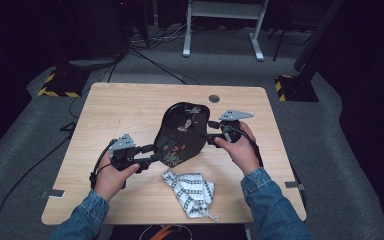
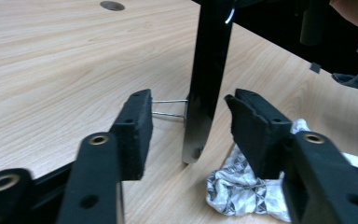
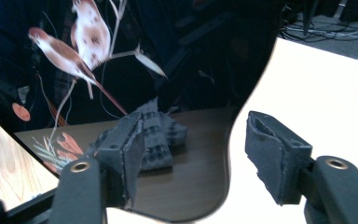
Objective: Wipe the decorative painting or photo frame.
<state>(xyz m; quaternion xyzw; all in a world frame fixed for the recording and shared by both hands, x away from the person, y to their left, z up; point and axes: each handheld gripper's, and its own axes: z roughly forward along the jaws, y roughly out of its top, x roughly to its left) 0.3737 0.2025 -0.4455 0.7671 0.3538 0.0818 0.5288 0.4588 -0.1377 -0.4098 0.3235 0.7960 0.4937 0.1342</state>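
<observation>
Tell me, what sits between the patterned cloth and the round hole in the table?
The glossy black tray with painted birds and flowers, propped up on edge between the two. The high view shows it: the cloth lies nearer the person, the hole beyond.

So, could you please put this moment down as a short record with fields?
surface: wooden table
main item: glossy black tray painted with birds and flowers, tilted up on its edge
left gripper: jaws open on either side of the tray's edge, pads not pressing
right gripper: jaws open at the tray's opposite edge
nearby: patterned cloth, crumpled on the table near the person
</observation>
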